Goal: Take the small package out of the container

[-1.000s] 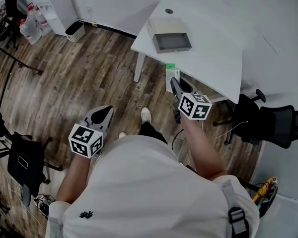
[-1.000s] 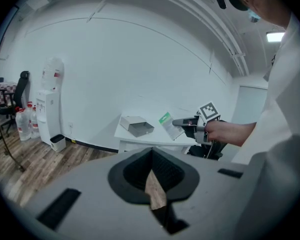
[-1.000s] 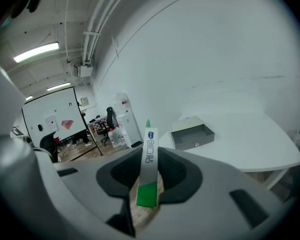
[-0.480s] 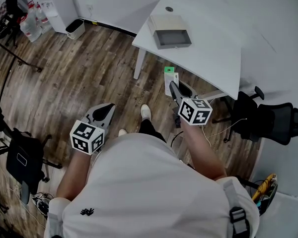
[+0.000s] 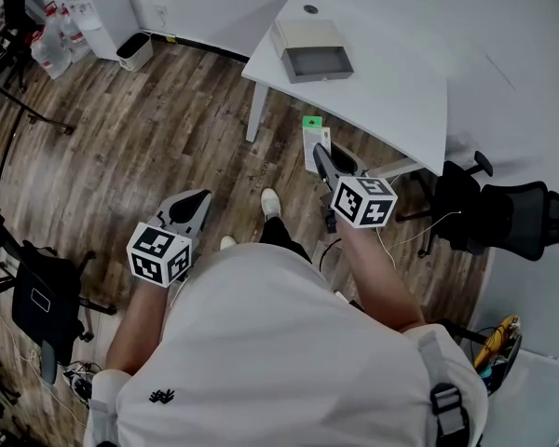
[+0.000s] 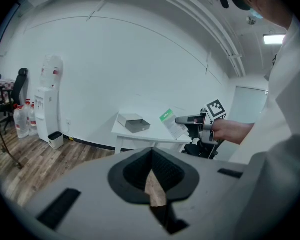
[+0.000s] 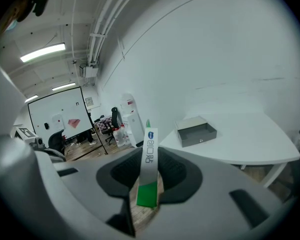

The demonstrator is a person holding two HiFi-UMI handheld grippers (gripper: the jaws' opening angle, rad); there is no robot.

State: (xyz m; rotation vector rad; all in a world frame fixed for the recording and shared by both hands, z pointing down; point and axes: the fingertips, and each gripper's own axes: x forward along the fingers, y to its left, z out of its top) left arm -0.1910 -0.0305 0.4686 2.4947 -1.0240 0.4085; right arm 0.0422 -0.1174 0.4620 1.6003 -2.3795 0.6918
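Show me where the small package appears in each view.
Head view: small package, just above centre.
Left gripper view: small package, right of centre.
Right gripper view: small package, centre, between the jaws.
Shared landmark: the grey container.

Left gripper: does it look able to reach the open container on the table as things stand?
Probably not. The left gripper hangs over the wooden floor, well short of the table; the container sits further in. Nothing blocks the path, though.

txt: none legible | small package [image 7: 149, 156] print: too blurred
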